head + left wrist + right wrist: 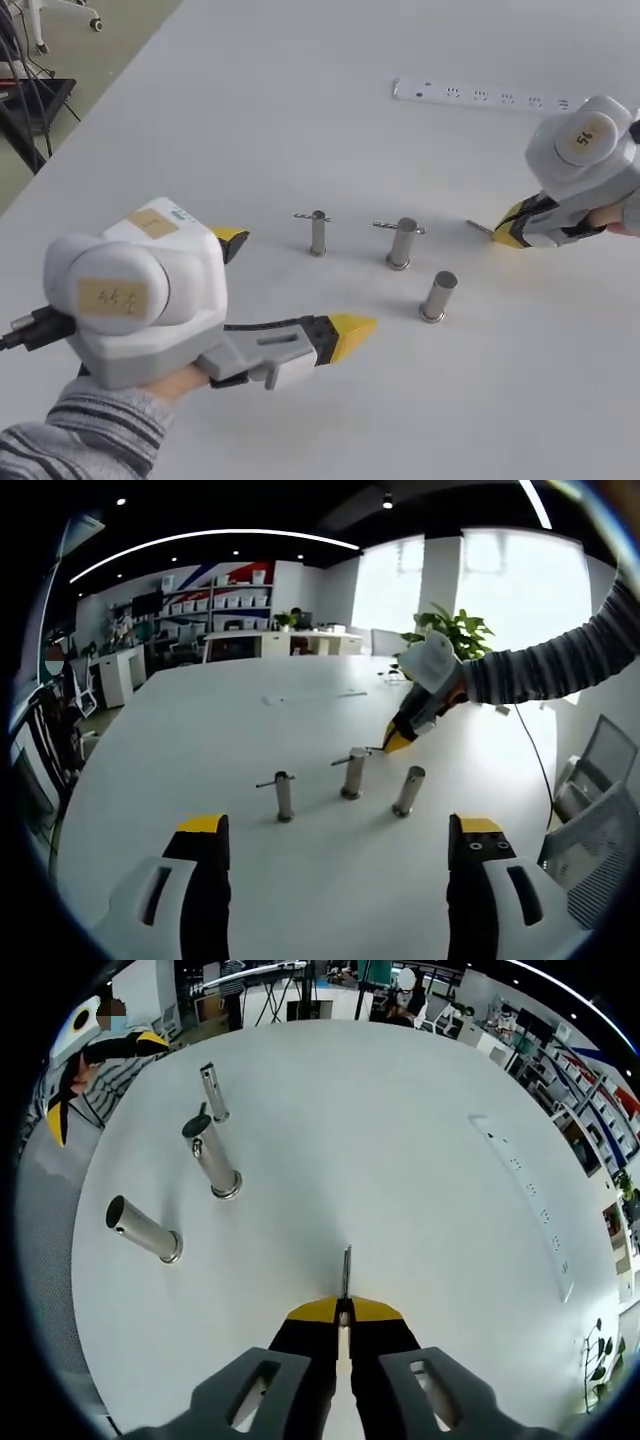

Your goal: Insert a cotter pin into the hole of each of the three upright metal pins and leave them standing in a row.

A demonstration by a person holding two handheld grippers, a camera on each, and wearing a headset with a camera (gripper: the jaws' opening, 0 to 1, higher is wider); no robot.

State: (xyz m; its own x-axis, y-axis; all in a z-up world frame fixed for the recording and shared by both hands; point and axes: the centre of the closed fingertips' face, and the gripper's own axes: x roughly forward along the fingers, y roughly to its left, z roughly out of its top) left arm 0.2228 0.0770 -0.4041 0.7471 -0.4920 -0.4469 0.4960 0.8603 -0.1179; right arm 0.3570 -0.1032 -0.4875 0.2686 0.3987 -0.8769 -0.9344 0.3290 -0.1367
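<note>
While the left hand-held gripper hangs on the near left side of the bare metal pin, its two yellow-tipped jaws are spread wide, with nothing between them and nothing touching them. In the left gripper view the bare metal pin stands ahead of that open gap. The bare metal pin is upright on the white surface, and its top hole is unfilled.

The right hand-held gripper sits beyond the bare metal pin and to its right. Its jaws are pinched together on a loose cotter pin. In the right gripper view the loose cotter pin sticks straight out from the closed tips, low over the surface. I cannot tell whether its free end touches the surface.

Just beyond the bare metal pin and a little to its left stands the second metal pin, with an inserted cotter pin crosswise near its top. Further left of the bare metal pin stands the third metal pin, which carries another cotter pin in the same way. A white power strip lies well beyond the bare metal pin.
</note>
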